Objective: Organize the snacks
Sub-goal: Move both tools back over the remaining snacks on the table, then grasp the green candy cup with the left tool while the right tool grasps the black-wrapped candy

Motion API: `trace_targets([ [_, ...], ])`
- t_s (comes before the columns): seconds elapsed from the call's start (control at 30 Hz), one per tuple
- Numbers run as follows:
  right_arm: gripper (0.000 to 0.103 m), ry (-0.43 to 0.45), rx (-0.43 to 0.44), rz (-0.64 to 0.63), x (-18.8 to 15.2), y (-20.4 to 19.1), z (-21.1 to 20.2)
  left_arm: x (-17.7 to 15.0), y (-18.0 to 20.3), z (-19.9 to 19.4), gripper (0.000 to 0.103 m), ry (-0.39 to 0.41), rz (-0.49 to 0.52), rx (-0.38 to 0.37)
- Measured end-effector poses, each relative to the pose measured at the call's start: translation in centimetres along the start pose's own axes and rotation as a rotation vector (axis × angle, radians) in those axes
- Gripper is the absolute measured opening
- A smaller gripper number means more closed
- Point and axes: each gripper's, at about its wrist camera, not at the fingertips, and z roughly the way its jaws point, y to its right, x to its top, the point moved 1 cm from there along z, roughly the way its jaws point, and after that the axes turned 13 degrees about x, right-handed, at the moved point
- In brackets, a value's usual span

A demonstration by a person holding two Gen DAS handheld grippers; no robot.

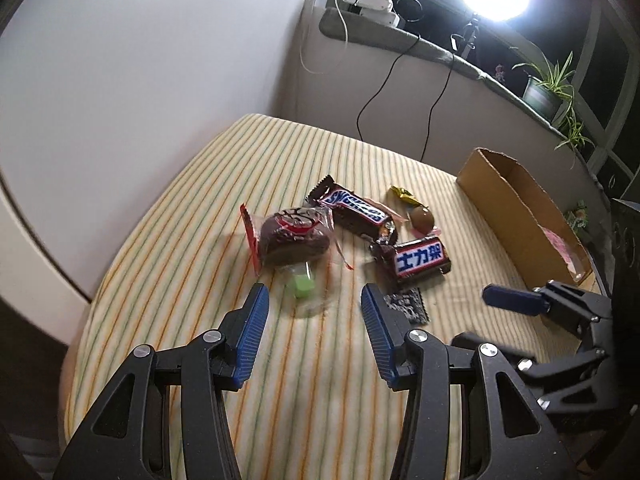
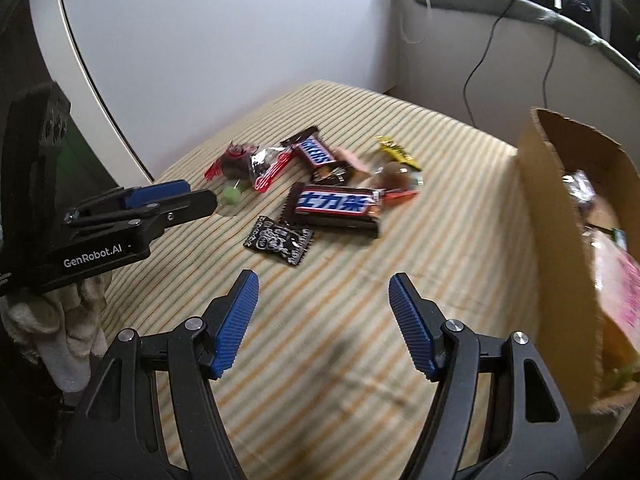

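Loose snacks lie on a striped cloth (image 1: 168,264). A green candy in clear wrap (image 1: 302,285) sits just ahead of my left gripper (image 1: 313,294), which is open with its tips on either side of the candy and not touching it. Beyond are a chocolate cake in a red-edged clear wrapper (image 1: 294,236), two Snickers bars (image 1: 354,208) (image 1: 420,259) and a black-and-white packet (image 1: 408,307). My right gripper (image 2: 323,280) hangs open and empty over bare cloth, short of the black-and-white packet (image 2: 280,240). The right wrist view shows the left gripper (image 2: 196,197) beside the green candy (image 2: 231,195).
An open cardboard box (image 2: 556,216) stands at the right with wrapped snacks inside, one pink (image 2: 624,292). A yellow wrapper (image 1: 404,194) and a round brown sweet (image 1: 424,218) lie behind the bars. A white wall, a ledge with cables, a lamp and plants border the far side.
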Motion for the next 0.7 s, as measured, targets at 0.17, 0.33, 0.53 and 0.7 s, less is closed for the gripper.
trace_targets([
  [0.17, 0.071, -0.032, 0.021, 0.002, 0.5, -0.4, 2.3, 0.6, 0.1, 1.0, 0.041, -0.021, 0.017, -0.009],
  [0.33, 0.071, -0.061, 0.01, 0.001, 0.7, -0.4, 3.9, 0.7, 0.6, 2.0, 0.04, -0.042, 0.051, -0.002],
  [0.53, 0.071, -0.076, -0.014, -0.02, 1.5, -0.9, 5.5, 0.6, 0.6, 2.8, 0.024, -0.058, 0.068, 0.023],
  [0.7, 0.084, -0.091, -0.035, -0.058, 2.3, -2.0, 7.4, 0.6, -0.2, 2.7, 0.023, -0.052, 0.065, 0.036],
])
